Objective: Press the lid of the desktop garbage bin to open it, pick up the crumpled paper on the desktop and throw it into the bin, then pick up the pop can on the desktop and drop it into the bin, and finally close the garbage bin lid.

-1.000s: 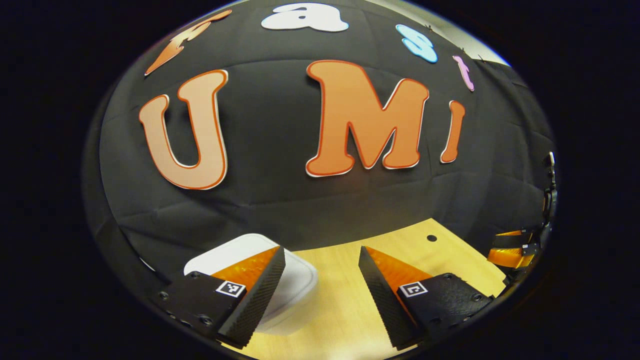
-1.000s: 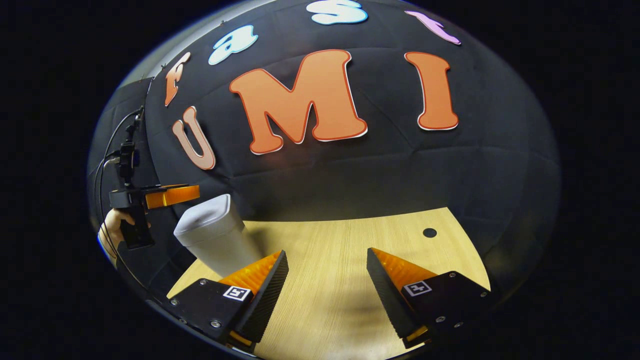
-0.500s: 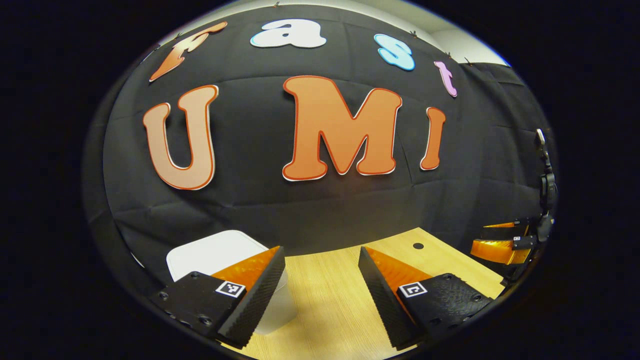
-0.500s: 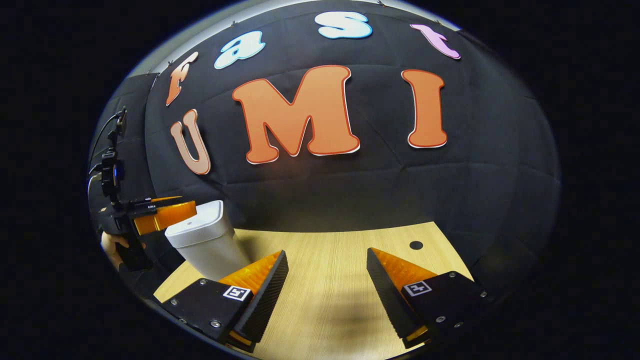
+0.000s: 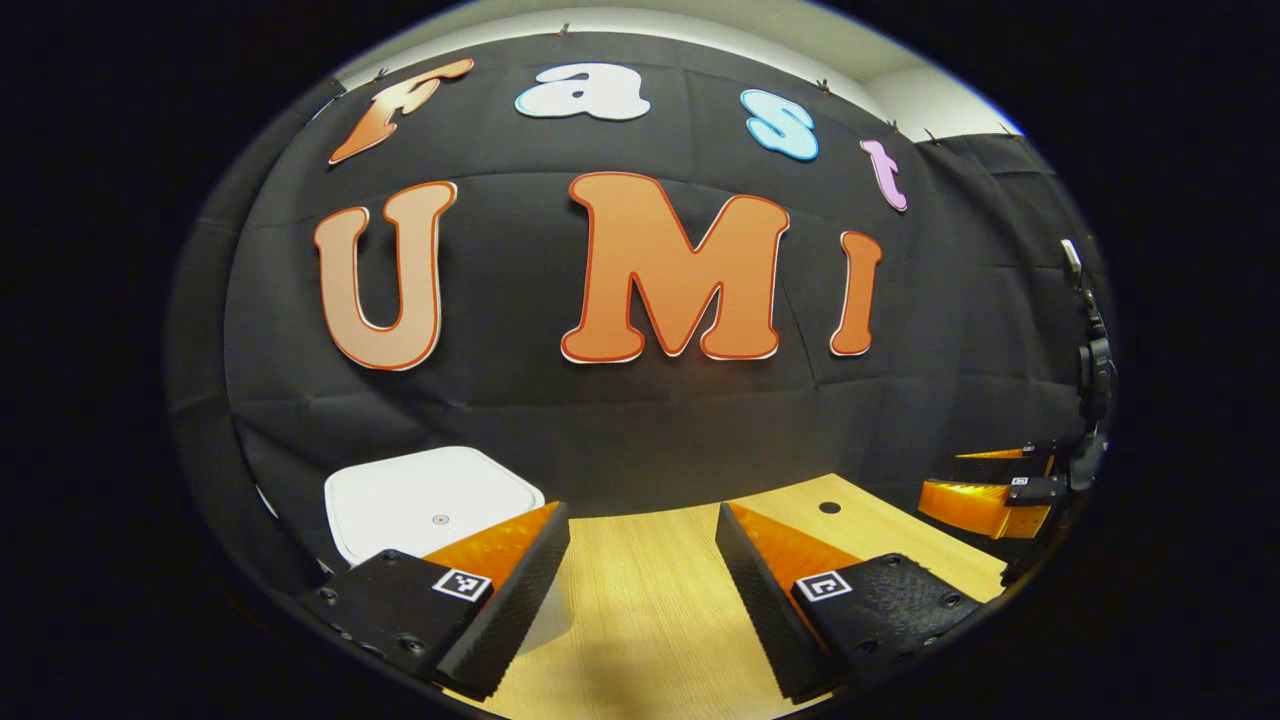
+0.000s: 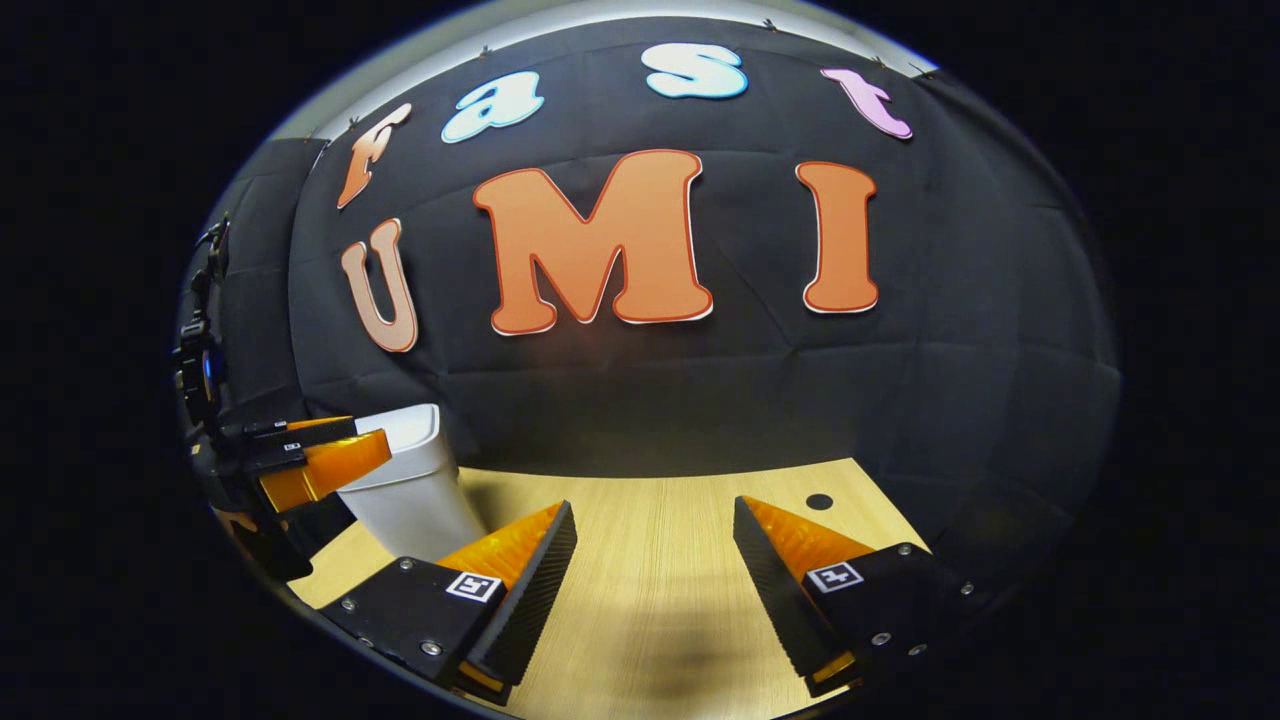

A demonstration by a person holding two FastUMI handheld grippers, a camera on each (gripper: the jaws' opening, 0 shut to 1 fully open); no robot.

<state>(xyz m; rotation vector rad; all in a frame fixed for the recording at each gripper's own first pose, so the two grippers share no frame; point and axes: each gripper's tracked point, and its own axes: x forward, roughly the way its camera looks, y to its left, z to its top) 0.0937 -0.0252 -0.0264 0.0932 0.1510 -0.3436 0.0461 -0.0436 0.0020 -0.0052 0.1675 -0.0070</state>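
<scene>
The left tongs (image 5: pixel 640 560) are wide open and hold nothing. They hang over the wooden worktop (image 5: pixel 650 620), just beside the white bin (image 5: pixel 430 500), which stands at the far left with its lid (image 5: pixel 400 490) down. The right tongs (image 6: pixel 650 560) are wide open too, holding nothing, well right of the bin.

the garbage bin (image 5: pixel 425 500) at 7 o'clock in the left gripper view is plain white, its lid (image 5: pixel 432 493) marked by one small dark dot at the centre. in the right gripper view the bin (image 6: pixel 415 490) at 8 o'clock reads white to pale grey. the table (image 6: pixel 655 560) is light yellow wood with fine straight grain and one round black hole (image 6: pixel 819 501) at 4 o'clock.
</scene>
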